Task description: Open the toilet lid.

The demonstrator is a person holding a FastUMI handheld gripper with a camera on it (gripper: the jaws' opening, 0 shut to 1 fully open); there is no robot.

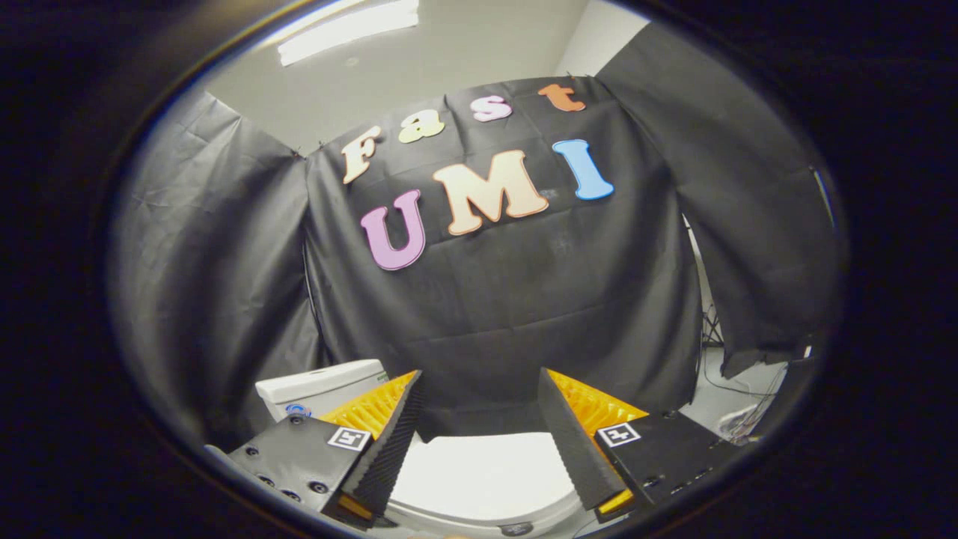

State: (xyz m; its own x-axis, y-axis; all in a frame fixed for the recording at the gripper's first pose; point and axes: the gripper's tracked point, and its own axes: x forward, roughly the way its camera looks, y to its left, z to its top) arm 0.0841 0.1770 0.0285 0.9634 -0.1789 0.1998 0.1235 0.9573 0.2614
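White plastic, the toilet lid (479, 475) lies closed below and between the fingers; the gripper (479, 442) gapes wide, holding nothing; the cistern (322, 385) sits beyond; best dip low and hook the lid's front edge.

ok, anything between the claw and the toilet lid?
Nothing visible. The claw is open, its fingers spread with the white toilet lid showing directly between and below them. The tank sits beyond the left finger, against the black cloth wall.

One toilet lid (479, 471), one cistern (322, 385), two spread, empty fingers (400, 442), one gripper (479, 389)
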